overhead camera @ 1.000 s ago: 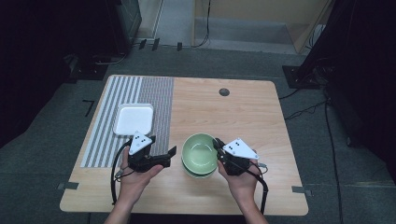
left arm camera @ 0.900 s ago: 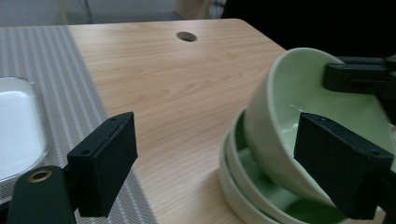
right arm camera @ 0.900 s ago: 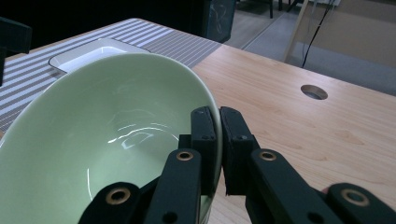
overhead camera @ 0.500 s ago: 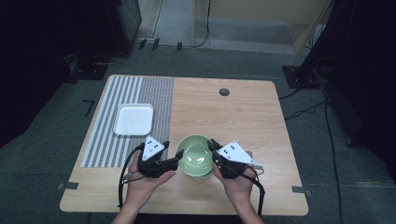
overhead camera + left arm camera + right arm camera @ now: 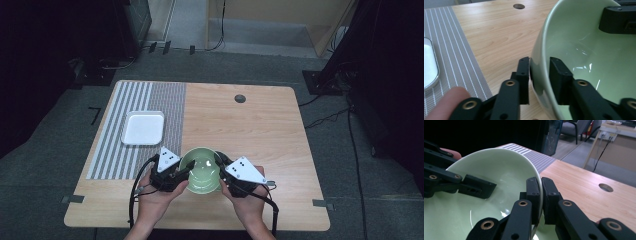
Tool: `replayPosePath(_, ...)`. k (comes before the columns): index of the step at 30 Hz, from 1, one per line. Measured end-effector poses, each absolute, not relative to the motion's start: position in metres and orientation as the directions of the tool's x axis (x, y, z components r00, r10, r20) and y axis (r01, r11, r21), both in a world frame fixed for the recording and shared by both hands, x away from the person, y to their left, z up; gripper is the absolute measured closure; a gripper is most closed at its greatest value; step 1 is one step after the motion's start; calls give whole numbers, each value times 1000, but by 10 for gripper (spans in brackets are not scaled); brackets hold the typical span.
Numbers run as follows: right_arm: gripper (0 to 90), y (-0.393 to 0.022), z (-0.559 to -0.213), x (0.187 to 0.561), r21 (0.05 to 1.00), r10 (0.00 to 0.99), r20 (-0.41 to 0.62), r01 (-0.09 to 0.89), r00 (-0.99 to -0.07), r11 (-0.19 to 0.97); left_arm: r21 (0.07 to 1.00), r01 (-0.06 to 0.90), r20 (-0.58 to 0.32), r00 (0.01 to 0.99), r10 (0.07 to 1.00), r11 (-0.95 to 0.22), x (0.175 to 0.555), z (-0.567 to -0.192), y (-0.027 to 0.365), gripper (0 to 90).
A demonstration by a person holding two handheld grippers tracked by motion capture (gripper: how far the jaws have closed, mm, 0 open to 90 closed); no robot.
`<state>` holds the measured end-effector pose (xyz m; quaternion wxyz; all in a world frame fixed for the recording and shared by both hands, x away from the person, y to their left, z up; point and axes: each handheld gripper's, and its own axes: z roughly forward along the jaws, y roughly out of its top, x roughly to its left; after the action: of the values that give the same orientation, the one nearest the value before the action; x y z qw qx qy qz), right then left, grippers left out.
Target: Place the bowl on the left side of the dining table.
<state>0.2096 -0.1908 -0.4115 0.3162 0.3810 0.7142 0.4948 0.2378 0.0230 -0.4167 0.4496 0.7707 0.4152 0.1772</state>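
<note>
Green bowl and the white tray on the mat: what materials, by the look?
Green bowl: likely glazed ceramic, possibly melamine; glossy, with sharp light streaks inside and a thick rounded rim. White tray: probably plastic or enamelled metal; flat matte white, rounded corners, with a thin greyish raised rim in the left gripper view.

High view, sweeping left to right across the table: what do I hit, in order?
White tray on the striped mat, left gripper, green bowl, right gripper, then bare wood of the table.
</note>
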Motion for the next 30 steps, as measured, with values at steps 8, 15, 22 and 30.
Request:
replayPosePath(8, 864, -183, -413, 203, 951, 863, -124, 191, -489, 244, 859, 443, -52, 574, 817, -256, 237, -417, 25, 820)
replayPosePath(15, 863, -177, -414, 196, 960, 873, -138, 152, -468, 234, 882, 415, -67, 581, 811, -224, 236, -414, 32, 836)
replayPosePath(22, 835, -181, -410, 198, 968, 859, -54, 185, -509, 170, 894, 401, -89, 598, 796, -201, 237, -412, 40, 832)
replayPosePath(30, 565, -185, -405, 203, 967, 842, 48, 237, -537, 96, 900, 393, -100, 606, 789, -188, 240, -413, 47, 832)
